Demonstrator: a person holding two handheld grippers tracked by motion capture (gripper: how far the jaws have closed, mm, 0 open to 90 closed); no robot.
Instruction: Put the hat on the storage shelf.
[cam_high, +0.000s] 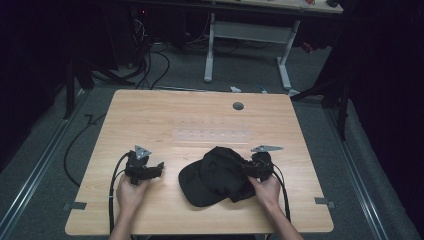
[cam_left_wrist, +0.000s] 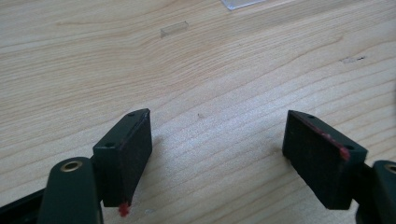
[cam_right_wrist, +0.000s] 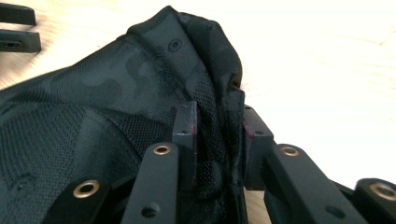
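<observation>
Right gripper (cam_right_wrist: 217, 135) pinches a fold of the black cap's (cam_high: 217, 175) fabric, pads pressed tight on the mesh; the cap lies on the wooden table (cam_high: 200, 115) near its front edge; left gripper (cam_left_wrist: 217, 154) rests beside it, jaws spread wide over bare wood, gripping nothing.

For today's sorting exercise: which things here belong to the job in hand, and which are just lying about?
In the job: black cap; right gripper, clamped on the cap's fabric; left gripper, open over the wooden table.

Lying about: clear plastic strip; floor cables.
</observation>
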